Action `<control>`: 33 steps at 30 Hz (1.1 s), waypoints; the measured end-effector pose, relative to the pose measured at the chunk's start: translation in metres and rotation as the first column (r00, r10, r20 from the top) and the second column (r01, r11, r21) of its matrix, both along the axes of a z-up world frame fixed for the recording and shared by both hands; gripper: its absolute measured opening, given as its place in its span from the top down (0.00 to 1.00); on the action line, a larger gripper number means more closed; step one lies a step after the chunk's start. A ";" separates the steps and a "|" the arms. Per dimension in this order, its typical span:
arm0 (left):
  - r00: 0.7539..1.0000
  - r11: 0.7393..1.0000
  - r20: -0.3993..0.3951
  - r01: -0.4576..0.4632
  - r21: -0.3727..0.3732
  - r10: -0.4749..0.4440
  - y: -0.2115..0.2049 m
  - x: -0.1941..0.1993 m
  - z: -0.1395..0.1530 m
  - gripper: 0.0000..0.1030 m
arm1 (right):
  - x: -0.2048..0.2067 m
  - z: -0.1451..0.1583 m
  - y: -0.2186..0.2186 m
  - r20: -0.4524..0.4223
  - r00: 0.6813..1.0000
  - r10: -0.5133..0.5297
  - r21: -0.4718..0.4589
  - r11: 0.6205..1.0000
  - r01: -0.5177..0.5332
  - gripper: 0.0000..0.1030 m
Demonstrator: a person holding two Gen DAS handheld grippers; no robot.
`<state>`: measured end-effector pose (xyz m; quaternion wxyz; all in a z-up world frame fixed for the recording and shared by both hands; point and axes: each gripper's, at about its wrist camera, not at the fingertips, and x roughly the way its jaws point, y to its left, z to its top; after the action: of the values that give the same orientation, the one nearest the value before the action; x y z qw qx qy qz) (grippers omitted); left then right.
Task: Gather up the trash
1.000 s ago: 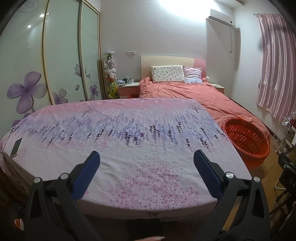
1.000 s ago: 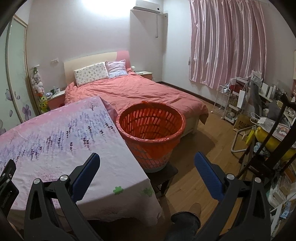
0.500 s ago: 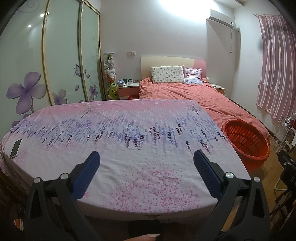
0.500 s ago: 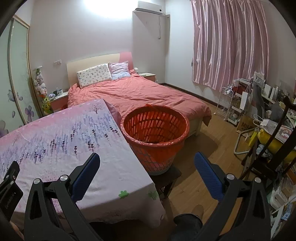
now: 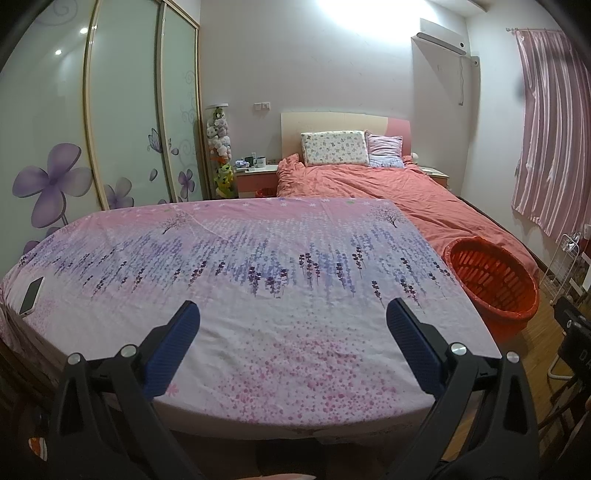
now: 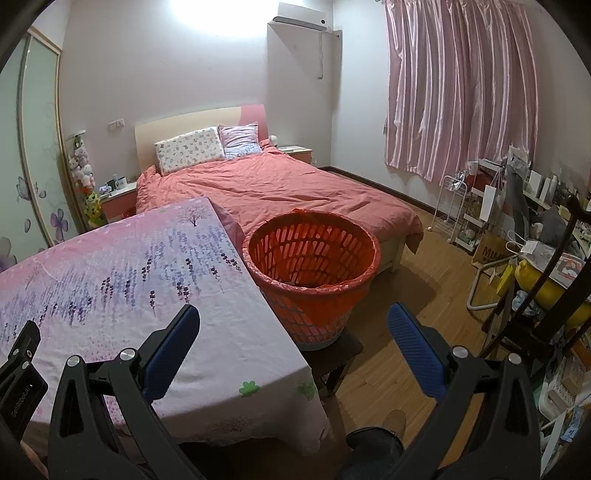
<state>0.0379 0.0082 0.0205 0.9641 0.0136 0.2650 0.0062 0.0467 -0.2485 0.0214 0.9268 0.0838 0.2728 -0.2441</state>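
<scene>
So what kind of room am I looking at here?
Most likely a home bedroom. A made bed with pillows stands against the far wall, a sliding-door wardrobe with flower prints runs along one side, and pink curtains cover the window.

This is a lived-in bedroom in a home. A double bed under a crumpled salmon-pink duvet (image 6: 273, 188) stands against a pale headboard (image 5: 332, 123), with a flower-printed pillow (image 5: 334, 147) and a frilled lilac cushion (image 5: 386, 151) on it. Pink-fronted bedside cabinets (image 5: 256, 179) flank it, the one nearer the wardrobe carrying mugs. A frosted sliding-door wardrobe with purple flower decals (image 5: 122, 122) fills one wall, with a hanging column of plush toys (image 5: 219, 140) beside it. Striped pink curtains (image 6: 461, 85) cover the window, a white air conditioner (image 6: 299, 16) sits high on the wall, and the floor is wood laminate (image 6: 406, 295). A cluttered white wire trolley (image 6: 458, 206) stands near the curtains.
</scene>
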 end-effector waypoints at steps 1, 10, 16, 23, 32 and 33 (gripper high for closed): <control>1.000 1.000 0.000 -0.001 0.000 0.001 0.000 0.000 0.000 0.04 | 0.000 0.000 -0.001 -0.001 1.000 0.001 0.000 1.000 -0.001 0.02; 1.000 1.000 -0.001 0.002 -0.001 -0.002 0.000 0.000 -0.002 0.04 | 0.000 0.000 0.000 -0.002 1.000 0.003 -0.001 1.000 -0.003 0.02; 1.000 1.000 -0.002 0.001 -0.001 -0.001 -0.001 0.000 -0.002 0.04 | 0.001 0.000 0.000 -0.004 1.000 0.007 -0.002 1.000 -0.007 0.02; 1.000 1.000 -0.002 0.001 -0.001 -0.001 -0.001 0.000 -0.002 0.04 | 0.001 0.000 0.000 -0.005 1.000 0.007 -0.002 1.000 -0.007 0.02; 1.000 1.000 -0.006 0.006 -0.001 -0.006 0.000 0.000 -0.005 0.04 | 0.002 -0.001 0.000 -0.008 1.000 0.009 -0.003 1.000 -0.009 0.02; 1.000 1.000 -0.006 0.006 0.000 -0.006 -0.001 -0.001 -0.006 0.04 | 0.001 -0.001 0.000 -0.008 1.000 0.009 -0.003 1.000 -0.009 0.02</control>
<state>0.0372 0.0076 0.0148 0.9634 0.0142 0.2678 0.0031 0.0481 -0.2483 0.0202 0.9270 0.0801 0.2765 -0.2405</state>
